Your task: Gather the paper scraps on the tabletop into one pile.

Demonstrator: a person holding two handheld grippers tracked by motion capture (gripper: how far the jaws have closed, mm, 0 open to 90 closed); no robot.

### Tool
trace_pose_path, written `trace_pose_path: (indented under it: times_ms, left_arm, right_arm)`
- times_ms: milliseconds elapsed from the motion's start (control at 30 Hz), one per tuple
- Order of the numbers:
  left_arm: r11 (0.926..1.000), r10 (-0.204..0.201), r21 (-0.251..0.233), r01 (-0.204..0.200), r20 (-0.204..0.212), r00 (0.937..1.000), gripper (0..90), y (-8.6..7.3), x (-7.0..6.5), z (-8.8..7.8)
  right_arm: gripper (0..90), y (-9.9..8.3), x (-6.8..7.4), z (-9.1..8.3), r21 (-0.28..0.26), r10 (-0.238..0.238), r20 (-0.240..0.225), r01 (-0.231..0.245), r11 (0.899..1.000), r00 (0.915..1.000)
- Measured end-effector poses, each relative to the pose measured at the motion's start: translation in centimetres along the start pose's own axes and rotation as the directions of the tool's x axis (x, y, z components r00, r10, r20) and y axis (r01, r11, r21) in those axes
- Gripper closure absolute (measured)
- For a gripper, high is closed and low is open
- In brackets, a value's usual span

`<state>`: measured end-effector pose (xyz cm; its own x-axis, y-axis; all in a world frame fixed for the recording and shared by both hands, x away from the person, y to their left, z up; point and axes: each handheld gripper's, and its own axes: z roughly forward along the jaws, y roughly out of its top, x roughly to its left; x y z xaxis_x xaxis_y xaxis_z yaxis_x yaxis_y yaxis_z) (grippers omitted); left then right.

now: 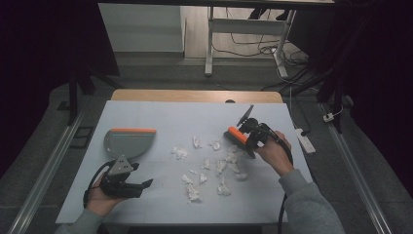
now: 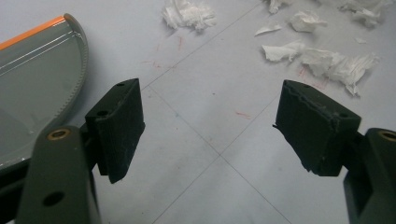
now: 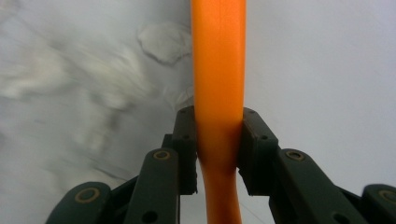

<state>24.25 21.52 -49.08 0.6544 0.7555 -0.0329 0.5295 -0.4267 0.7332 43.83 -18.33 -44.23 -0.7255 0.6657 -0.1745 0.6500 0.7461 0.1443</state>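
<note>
The sweeping job looks barely begun. The paper scraps [image 1: 209,168] lie spread over the middle of the tabletop [image 1: 160,114], and none sit in the grey dustpan [image 1: 127,141] at the left. The right gripper [image 1: 243,138] has its fingers clamped on the orange brush handle [image 3: 218,74], beside the scraps. The right gripper view shows that tight squeeze up close. The left gripper [image 2: 210,130] has its fingers wide apart and empty, near the dustpan.

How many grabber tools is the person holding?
2: the left gripper, open, beside the dustpan; the right gripper, beyond the paper scraps, clamping an orange brush handle.
</note>
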Motion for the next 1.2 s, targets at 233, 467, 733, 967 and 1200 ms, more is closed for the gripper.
trace_pose_path:
  times_ms: [233, 467, 733, 967, 1200]
  left_arm:
    - [1.0000, 0.007, 0.005, -0.007, 0.000, 1.0000, 24.4, -0.1, 0.0, -0.1]
    - [0.9999, 0.011, 0.012, -0.011, -0.001, 0.9999, 24.4, 0.0, -0.1, 0.0]
    - [0.9997, 0.017, 0.019, -0.017, -0.001, 0.9999, 24.4, 0.0, -0.1, 0.2]
    - [0.9995, 0.021, 0.022, -0.021, -0.001, 0.9998, 24.3, 0.0, -0.1, 0.3]
    - [0.9994, 0.025, 0.024, -0.025, -0.001, 0.9997, 24.2, 0.0, -0.2, 0.3]
  right_arm:
    - [70.3, 0.2, 1.2, -1.2, -0.094, 0.018, -0.122, -0.029, 0.995, 0.9924]
    - [70.3, -3.5, 0.8, -4.8, -0.183, -0.002, -0.090, -0.015, 0.983, 0.9960]
    - [70.4, -7.3, 4.5, -6.6, -0.241, -0.302, -0.165, 0.259, 0.935, 0.9388]
    - [70.3, -7.6, 10.2, -4.5, -0.189, -0.522, -0.230, 0.488, 0.852, 0.8214]
    - [70.4, -4.0, 9.7, -2.5, -0.130, -0.537, -0.111, 0.523, 0.842, 0.8364]
